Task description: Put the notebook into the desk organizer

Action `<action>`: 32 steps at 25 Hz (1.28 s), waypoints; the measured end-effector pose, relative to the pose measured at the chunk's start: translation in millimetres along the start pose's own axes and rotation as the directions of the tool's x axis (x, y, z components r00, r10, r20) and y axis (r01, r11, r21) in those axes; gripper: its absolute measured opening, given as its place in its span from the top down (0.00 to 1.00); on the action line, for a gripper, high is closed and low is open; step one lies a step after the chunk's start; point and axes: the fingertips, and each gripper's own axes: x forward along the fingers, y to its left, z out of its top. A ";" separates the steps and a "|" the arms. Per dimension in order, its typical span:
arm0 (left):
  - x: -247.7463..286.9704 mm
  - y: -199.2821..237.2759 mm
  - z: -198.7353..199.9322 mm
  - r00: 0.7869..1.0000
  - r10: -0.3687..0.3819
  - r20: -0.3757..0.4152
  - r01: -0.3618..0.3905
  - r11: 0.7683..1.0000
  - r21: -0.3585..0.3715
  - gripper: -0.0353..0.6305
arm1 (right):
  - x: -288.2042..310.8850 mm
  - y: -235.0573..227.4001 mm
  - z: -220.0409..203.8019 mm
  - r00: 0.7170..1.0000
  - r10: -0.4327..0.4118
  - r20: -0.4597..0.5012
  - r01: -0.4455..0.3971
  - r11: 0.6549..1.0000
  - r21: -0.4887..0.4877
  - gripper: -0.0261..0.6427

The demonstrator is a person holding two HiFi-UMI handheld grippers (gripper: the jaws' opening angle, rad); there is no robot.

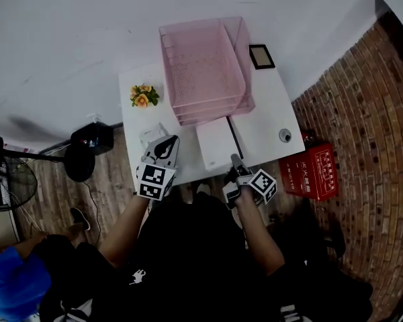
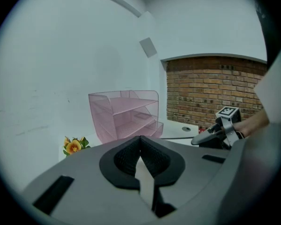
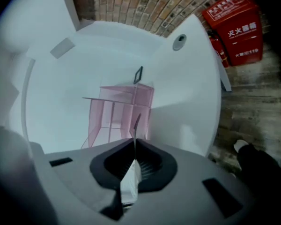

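Since the notebook [image 1: 213, 143] lies flat on the tabletop [image 1: 272, 123] just before the pink desk organizer [image 1: 205, 66] and looks thin, light and bendy (hard to get under), its near edge seems best to pinch, once the left gripper [image 1: 168, 142] and right gripper [image 1: 235, 158], both closed empty, open.

The person's left arm [image 1: 124, 225] and right arm [image 1: 256, 237] reached forward side by side, the left gripper [image 1: 164, 143] pointing slightly downward with its jaws pressed together, and the right gripper [image 1: 236, 158] rolled to one side, its jaws likewise closed.
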 end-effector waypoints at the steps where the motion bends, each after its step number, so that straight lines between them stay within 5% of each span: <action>1: 3.8 -2.5 0.0 1.000 0.001 -0.005 -0.001 1.000 0.000 0.94 | 0.6 -10.5 1.9 1.000 -0.024 -0.008 0.024 1.000 0.018 0.94; 10: 19.9 -12.7 -3.1 0.998 0.023 -0.055 -0.022 1.000 0.017 0.94 | 12.6 -64.8 7.5 0.967 -0.248 -0.064 0.239 0.963 -0.123 0.94; 16: 20.2 -12.7 -11.4 0.996 0.039 -0.082 -0.039 0.999 0.009 0.94 | 25.5 -19.4 9.4 0.991 -0.054 -0.121 0.016 0.955 -0.297 0.95; 23: 15.2 -9.0 -8.5 0.995 0.062 -0.079 -0.061 0.998 0.016 0.94 | 47.2 -9.8 22.8 0.989 0.043 -0.144 -0.073 0.974 -0.214 0.95; 28: 15.1 -1.3 -5.3 0.994 0.075 -0.078 -0.074 0.997 0.017 0.94 | 60.3 -23.3 40.3 0.990 0.062 -0.130 -0.066 0.997 -0.026 0.95; 32: 17.1 2.6 -3.2 0.994 0.079 -0.080 -0.078 0.997 0.018 0.94 | 67.4 -31.1 42.9 0.992 0.040 -0.116 -0.038 0.999 0.026 0.95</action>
